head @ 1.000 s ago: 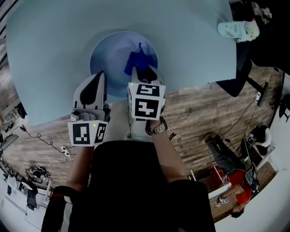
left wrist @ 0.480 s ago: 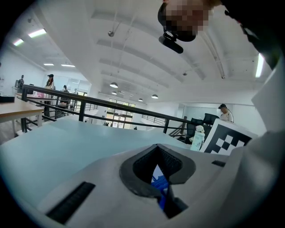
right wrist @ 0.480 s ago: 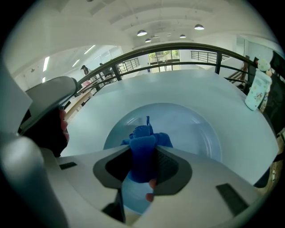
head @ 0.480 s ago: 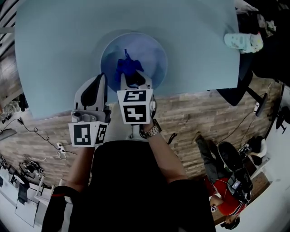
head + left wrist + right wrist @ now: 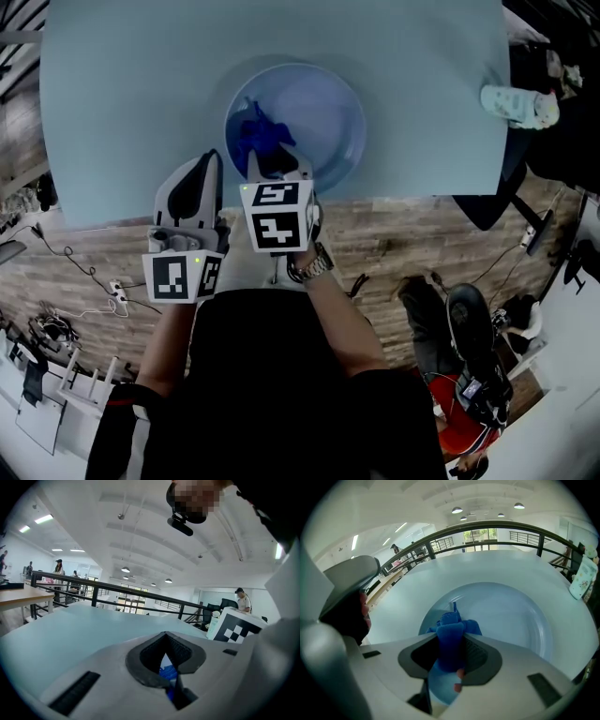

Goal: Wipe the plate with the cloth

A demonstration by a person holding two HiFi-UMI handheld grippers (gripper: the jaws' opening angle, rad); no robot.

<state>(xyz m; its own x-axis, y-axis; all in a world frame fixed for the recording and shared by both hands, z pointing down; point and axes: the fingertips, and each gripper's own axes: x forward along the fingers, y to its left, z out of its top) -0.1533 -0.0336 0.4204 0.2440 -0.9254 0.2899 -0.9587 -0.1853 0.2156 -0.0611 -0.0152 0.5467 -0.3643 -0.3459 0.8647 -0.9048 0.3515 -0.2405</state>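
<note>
A pale blue plate (image 5: 319, 112) sits on the light table (image 5: 131, 94) near its front edge. My right gripper (image 5: 270, 161) is shut on a dark blue cloth (image 5: 257, 133) and presses it onto the plate's left part. In the right gripper view the cloth (image 5: 451, 632) bunches between the right gripper's (image 5: 451, 645) jaws over the plate (image 5: 511, 616). My left gripper (image 5: 208, 161) rests at the table's edge just left of the plate, jaws shut and empty. In the left gripper view its jaws (image 5: 165, 641) are closed, with a bit of blue seen through the gap.
A white patterned packet (image 5: 520, 103) lies at the table's right edge, also seen as a packet (image 5: 583, 581) at the far right of the right gripper view. Wooden floor runs below the table's front edge. People stand far off in the room.
The right gripper has dragged the cloth from the plate's right of centre over to its left part. The left gripper has stayed put by the rim.
</note>
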